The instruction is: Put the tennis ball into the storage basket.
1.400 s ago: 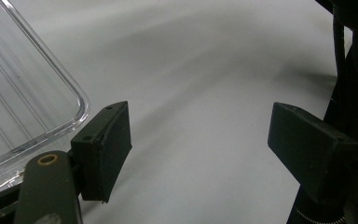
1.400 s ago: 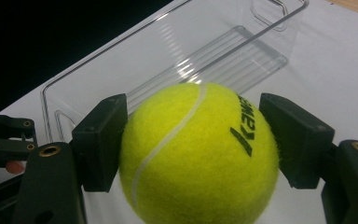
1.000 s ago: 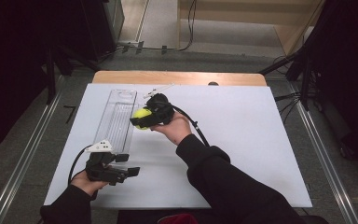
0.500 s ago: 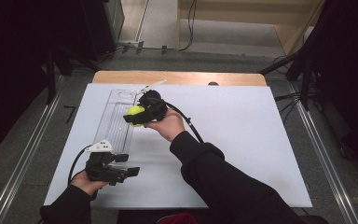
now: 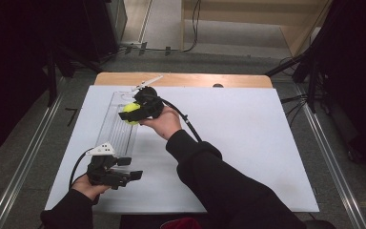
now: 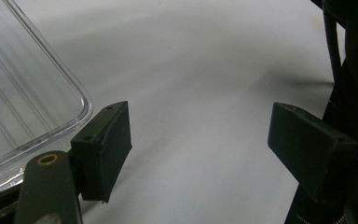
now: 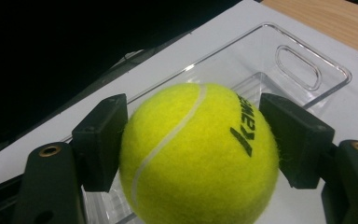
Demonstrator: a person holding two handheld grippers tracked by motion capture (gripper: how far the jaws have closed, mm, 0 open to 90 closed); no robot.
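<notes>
One ball: a yellow tennis ball (image 7: 198,154), held above the far half of the clear plastic tray (image 5: 116,129).
Handling: likely light, springy and fuzzy; the felt should grip well, but the round shape could roll out of a shallow hold.
Where to hold: across the widest part, one pad on each side, as it is now.
Right gripper (image 5: 134,112): jaws clamped on the ball's two sides.
Left gripper (image 5: 124,175): jaws spread wide, empty, low over the white table (image 5: 248,143) just beside the tray's near corner.
</notes>
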